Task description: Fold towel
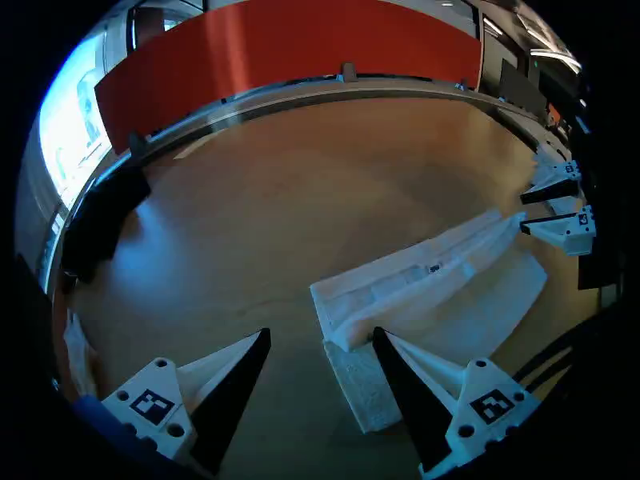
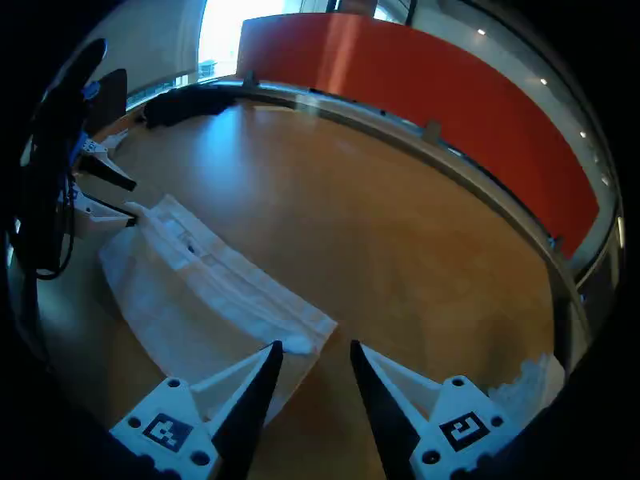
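On a wooden table (image 1: 240, 208), left gripper (image 1: 320, 332) and right gripper (image 2: 315, 344), both spread apart, flank a half-folded white towel (image 1: 424, 280), likely to pinch its ends.

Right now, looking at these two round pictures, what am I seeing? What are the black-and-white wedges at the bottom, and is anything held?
There is no robot arm: a person carries a two-finger gripper in each hand, with a wide-angle camera riding on each. One picture looks along the left gripper, the other along the right gripper; the wedges are each gripper's own fingers. On the wooden table lies a white towel, partly folded. The grippers are at opposite ends of it, so each camera also catches the other gripper farther off. Both stand open; nothing is held. A red panel runs behind the table.
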